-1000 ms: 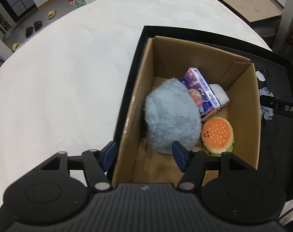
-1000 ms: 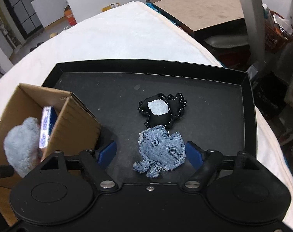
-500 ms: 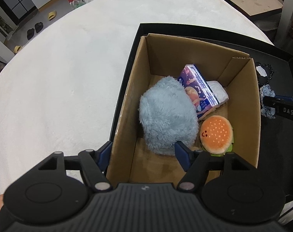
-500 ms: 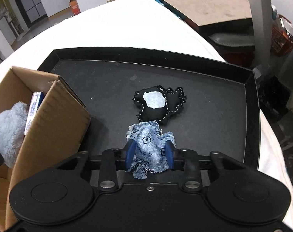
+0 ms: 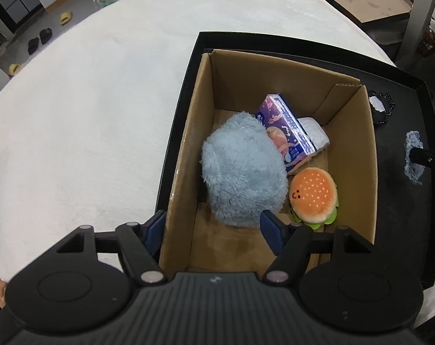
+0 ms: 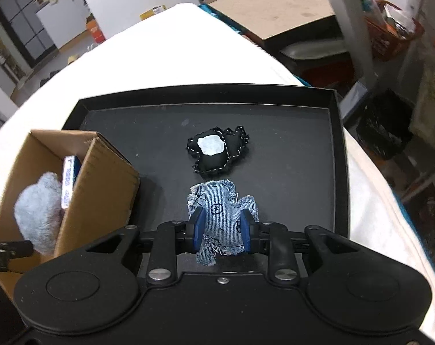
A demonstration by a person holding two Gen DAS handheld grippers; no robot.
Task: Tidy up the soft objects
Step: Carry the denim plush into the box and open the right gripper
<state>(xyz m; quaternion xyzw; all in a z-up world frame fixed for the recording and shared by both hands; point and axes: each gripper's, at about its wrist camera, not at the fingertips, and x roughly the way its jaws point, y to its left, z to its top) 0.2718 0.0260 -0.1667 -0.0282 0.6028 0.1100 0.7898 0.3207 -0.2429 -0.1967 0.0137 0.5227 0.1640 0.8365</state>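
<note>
My right gripper (image 6: 221,227) is shut on a blue denim toy (image 6: 220,212) and holds it over the black tray (image 6: 303,143). A black stitched toy (image 6: 217,153) with a white patch lies on the tray just beyond it. The cardboard box (image 6: 102,184) stands at the tray's left end. In the left wrist view the box (image 5: 188,155) holds a fluffy blue plush (image 5: 243,172), a burger plush (image 5: 313,195) and a purple tissue pack (image 5: 286,132). My left gripper (image 5: 213,230) is open and empty above the box's near left wall. The denim toy (image 5: 413,158) shows at right.
The tray sits on a white fleecy cover (image 5: 88,115). A white packet (image 5: 315,132) lies in the box behind the tissue pack. Beyond the bed are a board-topped table (image 6: 289,20), a grey post (image 6: 346,23) and floor clutter.
My right gripper closed on the denim toy and lifted it slightly off the tray. My left gripper stayed open and drew back a little from the box.
</note>
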